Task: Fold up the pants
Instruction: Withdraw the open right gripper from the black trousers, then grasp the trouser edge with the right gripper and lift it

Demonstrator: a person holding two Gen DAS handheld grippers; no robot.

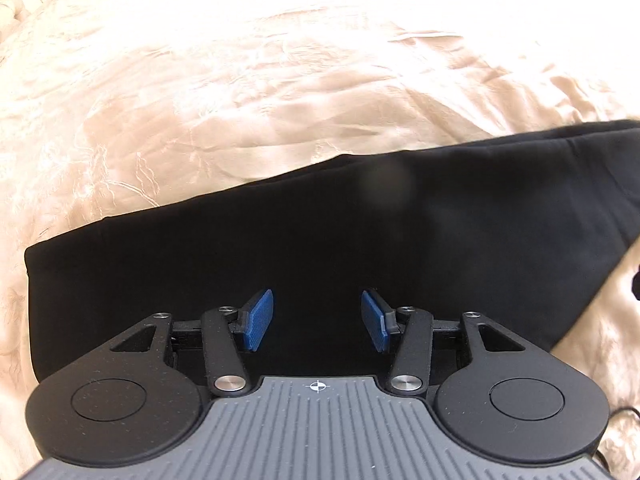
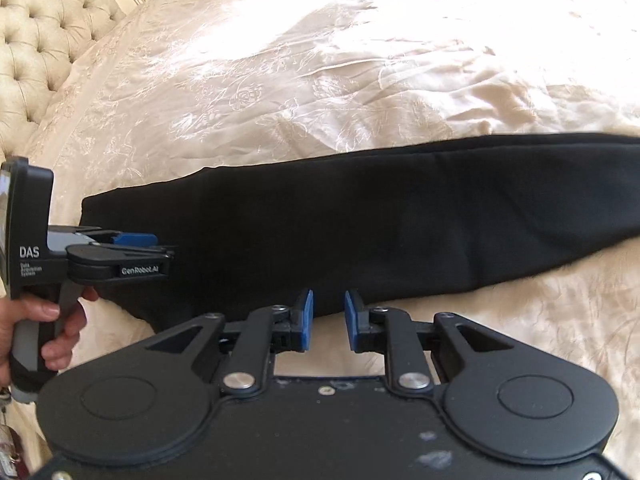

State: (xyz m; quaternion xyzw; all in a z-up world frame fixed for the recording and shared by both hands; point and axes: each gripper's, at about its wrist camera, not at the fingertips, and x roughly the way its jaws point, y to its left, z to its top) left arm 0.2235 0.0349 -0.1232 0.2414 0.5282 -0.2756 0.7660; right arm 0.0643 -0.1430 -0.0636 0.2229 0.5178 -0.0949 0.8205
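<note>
On the left, our left gripper (image 1: 318, 320) hovers over the hem end of the black pants (image 2: 360, 232), jaws wide and empty. The pants lie flat on the cream bed (image 2: 320, 60), apparently already folded leg over leg into one long strip — the crosswise folds remain. To the right, our right gripper (image 2: 329, 320) sits at the near edge, jaws narrowly apart, holding nothing.

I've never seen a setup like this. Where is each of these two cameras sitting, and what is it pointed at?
Left wrist view: sits on the left hand-held gripper, looking forward along its open blue pads at the black pants lying on the cream bedspread; no hand shows.
Right wrist view: sits on the right hand-held gripper, open, over the pants' near edge; the left hand-held gripper and the person's left hand show at the left, with a tufted headboard beyond.
Shared: the pants and bedspread.
</note>
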